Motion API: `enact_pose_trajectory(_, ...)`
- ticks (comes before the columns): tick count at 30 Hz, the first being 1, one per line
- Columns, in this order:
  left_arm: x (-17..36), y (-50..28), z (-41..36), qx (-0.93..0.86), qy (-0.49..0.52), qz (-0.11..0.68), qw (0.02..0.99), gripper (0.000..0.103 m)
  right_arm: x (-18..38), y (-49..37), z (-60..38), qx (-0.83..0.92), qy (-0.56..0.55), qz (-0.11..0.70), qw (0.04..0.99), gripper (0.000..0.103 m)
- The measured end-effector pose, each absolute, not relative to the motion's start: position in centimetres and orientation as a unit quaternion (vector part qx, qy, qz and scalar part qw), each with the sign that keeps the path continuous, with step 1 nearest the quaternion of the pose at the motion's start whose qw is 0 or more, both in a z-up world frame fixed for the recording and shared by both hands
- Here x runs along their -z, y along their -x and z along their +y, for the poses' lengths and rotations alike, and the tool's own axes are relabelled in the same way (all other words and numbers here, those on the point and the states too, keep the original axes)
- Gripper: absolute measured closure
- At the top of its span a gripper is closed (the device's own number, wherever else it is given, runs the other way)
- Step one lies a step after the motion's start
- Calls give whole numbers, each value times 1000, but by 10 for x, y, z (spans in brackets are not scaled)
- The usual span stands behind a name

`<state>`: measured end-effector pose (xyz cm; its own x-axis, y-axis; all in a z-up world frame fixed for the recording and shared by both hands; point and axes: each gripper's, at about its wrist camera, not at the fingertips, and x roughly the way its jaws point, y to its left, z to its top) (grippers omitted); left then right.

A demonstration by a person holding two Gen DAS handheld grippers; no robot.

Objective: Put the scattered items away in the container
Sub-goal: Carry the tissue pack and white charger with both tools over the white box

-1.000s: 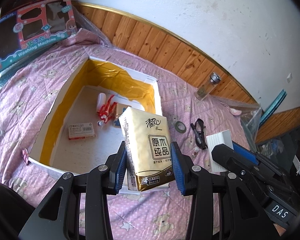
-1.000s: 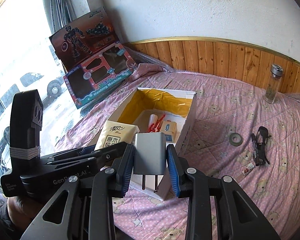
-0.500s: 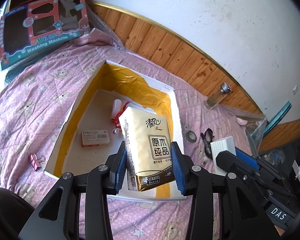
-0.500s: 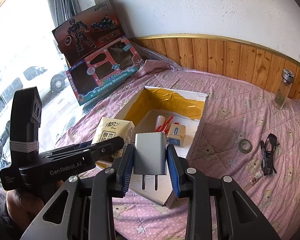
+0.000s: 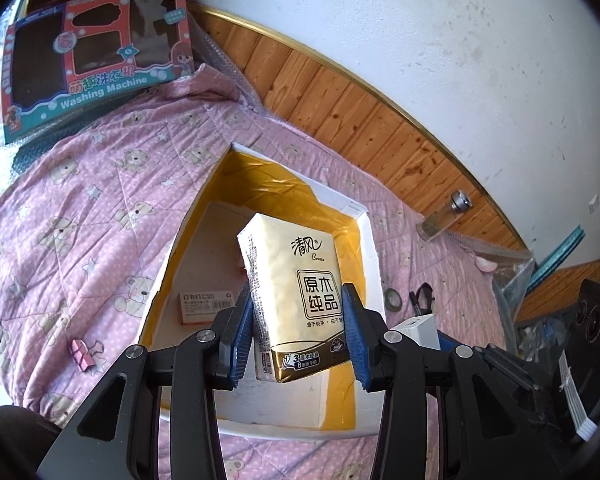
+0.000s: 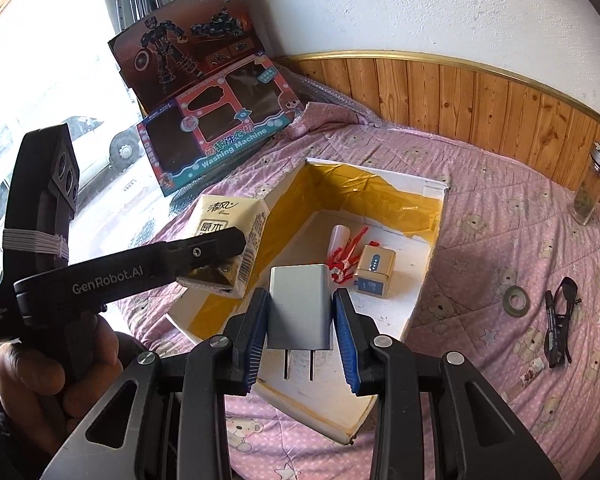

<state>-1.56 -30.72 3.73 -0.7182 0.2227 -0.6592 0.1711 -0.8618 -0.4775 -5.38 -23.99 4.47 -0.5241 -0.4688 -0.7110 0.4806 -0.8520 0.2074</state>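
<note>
While clamped, tissue pack (image 5: 300,300) fills left hand-held gripper (image 5: 298,340).

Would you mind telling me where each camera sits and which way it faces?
Left wrist: rides the left gripper, angled down over the white box; its fingers clamp a tissue pack.
Right wrist: rides the right gripper, angled down at the box; it clamps a charger, and a hand shows.
Shared: box, tissue pack, charger.

"Washing Machine" reads white across the toy box (image 5: 96,60) leaning by the wall. The tissue pack (image 5: 300,292) shows "Breeze" and big Chinese characters. "GenRobot.AI" runs along the left claw (image 6: 204,256) arm. The small staple box (image 5: 206,307) print is too small to read.
</note>
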Motion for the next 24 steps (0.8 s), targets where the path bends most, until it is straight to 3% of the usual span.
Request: enact_pose_trajectory(24, 16, 23, -278, -845, 456, -274, 62, 60, -18, 121, -236, 859, -445, 12, 252, 69)
